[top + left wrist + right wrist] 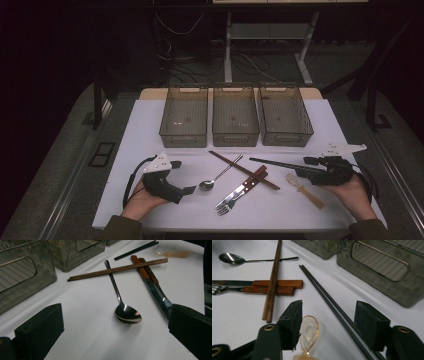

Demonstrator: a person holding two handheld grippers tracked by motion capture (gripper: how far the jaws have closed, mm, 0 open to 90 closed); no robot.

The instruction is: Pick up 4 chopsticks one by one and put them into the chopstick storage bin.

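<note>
My left gripper (184, 176) rests open on the white table at the front left, and its jaws (115, 327) stand wide apart. Just ahead of them lies a metal spoon (210, 184) (128, 315). My right gripper (305, 167) sits at the front right, open, with a pair of black chopsticks (280, 164) (324, 297) running between its jaws (329, 312), close to the right one and not pinched. A clear amber plastic spoon (305, 190) (309, 332) lies beside its left jaw. Brown wooden chopsticks (242, 170) (272, 287) cross a wood-handled knife and fork (240, 192) (287, 284).
Three smoky transparent bins (184, 117) (235, 117) (285, 117) stand side by side at the back of the table (150, 130). Bare white surface lies between them and the cutlery. Dark floor, cables and a desk frame lie beyond the far edge.
</note>
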